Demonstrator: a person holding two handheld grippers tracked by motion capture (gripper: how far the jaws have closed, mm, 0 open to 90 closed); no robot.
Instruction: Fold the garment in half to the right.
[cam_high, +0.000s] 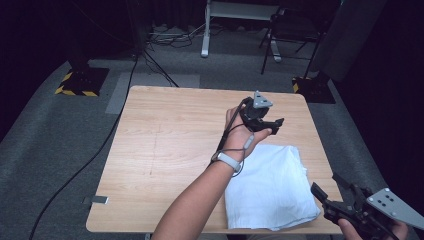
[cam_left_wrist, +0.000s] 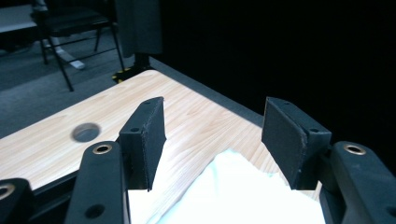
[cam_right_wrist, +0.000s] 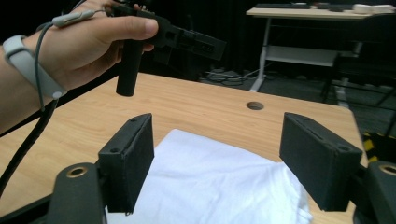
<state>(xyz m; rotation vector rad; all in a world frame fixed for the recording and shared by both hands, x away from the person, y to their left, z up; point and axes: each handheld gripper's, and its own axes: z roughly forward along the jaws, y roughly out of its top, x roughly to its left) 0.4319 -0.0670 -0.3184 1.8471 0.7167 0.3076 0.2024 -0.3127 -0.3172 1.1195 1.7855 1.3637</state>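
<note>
Both of our tongs stand open with nothing between the jaws. Nearest us, the right gripper (cam_high: 334, 192) hangs off the near right corner of the table (cam_high: 165, 150), its jaws aimed at the folded white cloth (cam_high: 270, 187) that lies flat on the near right part of the tabletop, its near edge close to the table's front edge. Beyond the cloth's far edge, our left gripper (cam_high: 272, 126) is held up above the wood, clear of the fabric. We judge the cloth light, soft and limp: it should sag and may unfold if lifted from the middle, so we would pinch a corner or a folded edge, catching all layers at once. Farther off, a round hole (cam_right_wrist: 255, 106) sits in the tabletop, then grey carpet, a chair (cam_high: 287, 30) and a white desk frame (cam_high: 220, 20).
</note>
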